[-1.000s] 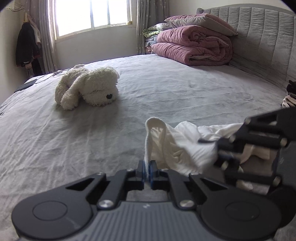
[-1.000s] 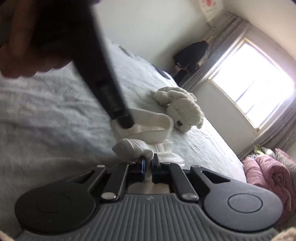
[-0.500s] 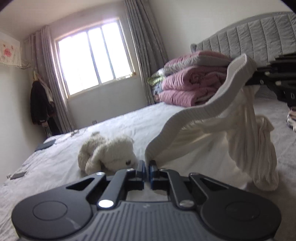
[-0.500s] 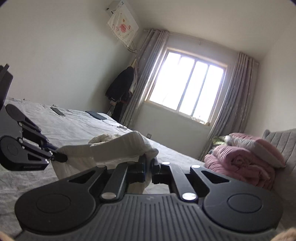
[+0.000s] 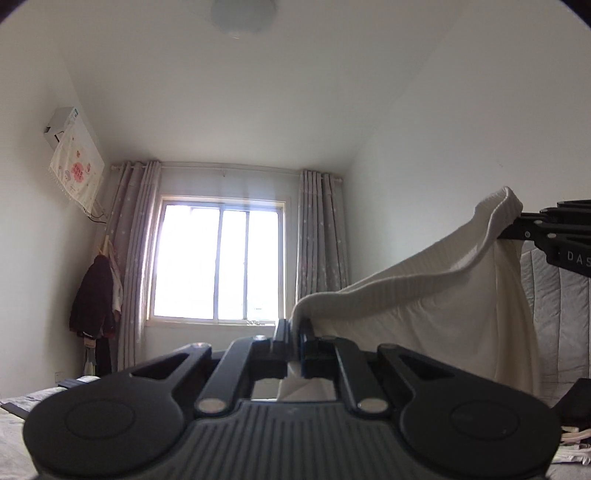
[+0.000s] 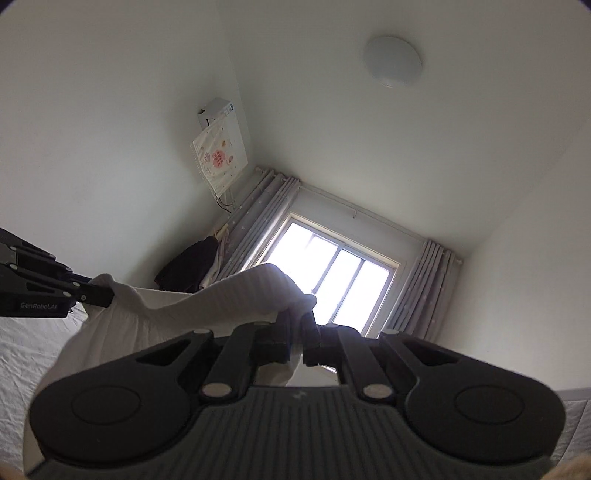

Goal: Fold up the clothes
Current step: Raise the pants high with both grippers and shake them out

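A white garment [image 5: 424,310] with a ribbed band hangs in the air, stretched between both grippers. My left gripper [image 5: 294,334] is shut on one end of the band. In the left wrist view my right gripper [image 5: 517,227] pinches the other end, higher up at the right edge. The right wrist view shows the same garment [image 6: 177,306]: my right gripper [image 6: 295,325] is shut on the band, and my left gripper [image 6: 107,293] holds it at the far left. The cloth's lower part drops out of sight behind the gripper bodies.
Both cameras tilt up toward the ceiling lamp [image 5: 242,16] and the window [image 5: 218,269] with grey curtains. Dark clothes [image 5: 94,295] hang in the left corner. The grey padded headboard [image 5: 565,325] is at the right, the grey bedsheet [image 6: 33,362] low at the left.
Both grippers have lifted the white garment off the bed and raised it high, spreading its band between them. The views have tilted up from the bed and the plush toy to the ceiling.
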Motion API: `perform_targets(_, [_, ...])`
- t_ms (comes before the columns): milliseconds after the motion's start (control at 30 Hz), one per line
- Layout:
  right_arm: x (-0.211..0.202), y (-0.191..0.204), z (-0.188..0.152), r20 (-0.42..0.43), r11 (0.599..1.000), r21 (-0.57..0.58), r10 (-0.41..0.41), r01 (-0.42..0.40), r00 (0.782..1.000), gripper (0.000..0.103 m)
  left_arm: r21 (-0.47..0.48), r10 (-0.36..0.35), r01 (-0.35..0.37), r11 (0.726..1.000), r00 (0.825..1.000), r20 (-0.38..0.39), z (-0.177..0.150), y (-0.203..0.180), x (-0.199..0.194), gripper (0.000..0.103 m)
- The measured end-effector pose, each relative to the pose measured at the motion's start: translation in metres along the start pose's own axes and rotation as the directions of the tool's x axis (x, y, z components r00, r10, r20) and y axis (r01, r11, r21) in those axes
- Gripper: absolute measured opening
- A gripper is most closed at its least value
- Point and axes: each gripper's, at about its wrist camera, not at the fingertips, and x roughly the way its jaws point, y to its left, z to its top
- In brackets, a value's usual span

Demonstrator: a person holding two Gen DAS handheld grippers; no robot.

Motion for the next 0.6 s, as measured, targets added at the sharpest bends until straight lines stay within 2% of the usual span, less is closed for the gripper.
perform_targets(200, [0.009, -0.001, 0.003, 0.005, 0.999, -0.017, -0.035, 0.035, 0.999, 0.004, 0.000, 0.009, -0.009, 1.000, 1.000, 0.015, 0.042, 0.009, -0.001, 0.005])
perform_targets(333, [-0.003, -0.028, 0.010, 0.002, 0.991, 0.020, -0.129, 0.129, 0.992, 0.004, -0.030, -0.033, 0.032, 0.999, 0.999, -0.022, 0.043, -0.007, 0.006, 0.005])
perform_targets(400, [-0.008, -0.041, 0.008, -0.020, 0.988, 0.043, -0.148, 0.149, 0.989, 0.004, -0.045, -0.054, 0.053, 0.998, 0.998, -0.040, 0.044, -0.015, 0.009, 0.005])
perform_targets(467, [-0.013, -0.043, 0.000, -0.057, 0.990, 0.048, -0.132, 0.135, 0.990, 0.003, -0.059, -0.072, 0.068, 0.996, 0.995, -0.063, 0.041, -0.021, 0.012, 0.005])
perform_targets(600, [-0.011, -0.033, -0.037, -0.172, 0.995, 0.072, -0.060, 0.073, 0.983, 0.003, -0.074, -0.058, 0.046, 0.996, 0.984, -0.168, 0.005, -0.018, 0.014, 0.005])
